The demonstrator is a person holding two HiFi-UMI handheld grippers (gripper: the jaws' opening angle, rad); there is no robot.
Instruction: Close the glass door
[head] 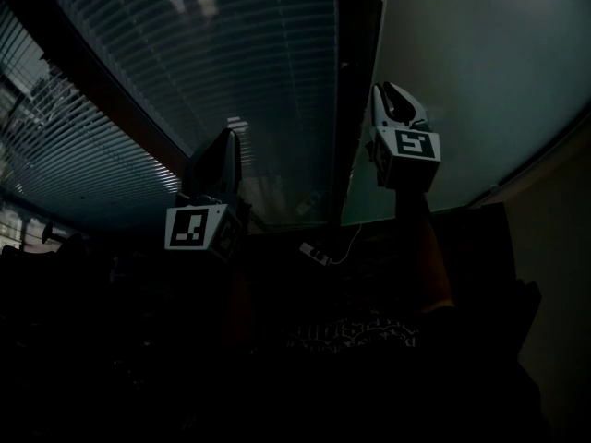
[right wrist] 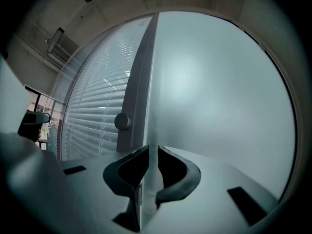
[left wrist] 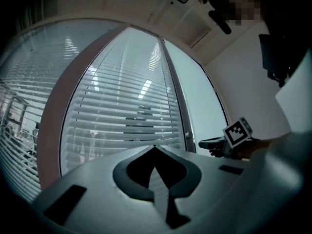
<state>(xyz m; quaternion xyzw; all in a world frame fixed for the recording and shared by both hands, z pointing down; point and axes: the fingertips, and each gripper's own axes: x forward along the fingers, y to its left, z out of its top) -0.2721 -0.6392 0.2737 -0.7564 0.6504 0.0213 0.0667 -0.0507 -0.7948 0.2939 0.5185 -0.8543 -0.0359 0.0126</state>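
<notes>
The frosted glass door (head: 480, 90) stands to the right of a dark upright frame (head: 355, 90). My right gripper (head: 392, 95) is raised against the door's left edge. In the right gripper view the jaws (right wrist: 152, 152) are shut on that pale edge, with the frosted pane (right wrist: 214, 91) filling the right side and a round knob (right wrist: 122, 121) on the frame just left. My left gripper (head: 224, 146) hangs lower and left, in front of the slatted blinds (head: 212, 53). Its jaws (left wrist: 155, 150) meet at the tips with nothing between them. The right gripper (left wrist: 207, 143) shows at the door edge in the left gripper view.
A white power strip with its cable (head: 316, 254) lies on the floor at the foot of the frame. A plain wall (head: 554, 247) adjoins the door on the right. The lower part of the head view is very dark.
</notes>
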